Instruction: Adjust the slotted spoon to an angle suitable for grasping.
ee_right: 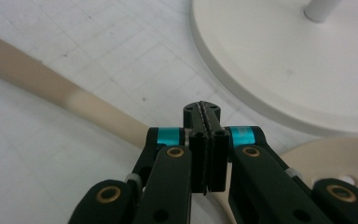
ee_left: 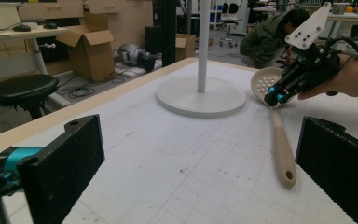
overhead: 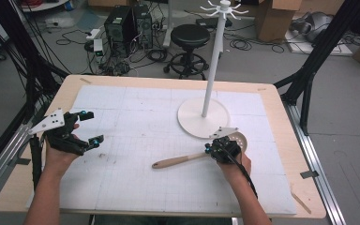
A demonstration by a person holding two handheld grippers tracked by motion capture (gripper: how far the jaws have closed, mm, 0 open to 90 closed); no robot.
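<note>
A slotted spoon with a wooden handle [overhead: 178,161] lies on the white grid mat [overhead: 136,117], its perforated head [overhead: 240,139] near the round base of a white hook stand [overhead: 202,117]. My right gripper [overhead: 208,149] is shut, jaws pressed flat together with nothing between them, tips just over the spoon's neck [ee_right: 98,114]. In the left gripper view that right gripper [ee_left: 275,98] sits at the spoon [ee_left: 282,144] beside the stand's base [ee_left: 200,95]. My left gripper [overhead: 90,126] hovers open at the mat's left side, and nothing sits between its black jaws [ee_left: 200,163].
The stand's tall pole [overhead: 213,61] rises from the base [ee_right: 279,60] to hooked arms on top. Beyond the table's far edge are a black stool [overhead: 190,35], computer towers [overhead: 126,26], cables and cardboard boxes. A person [ee_left: 270,32] crouches in the background.
</note>
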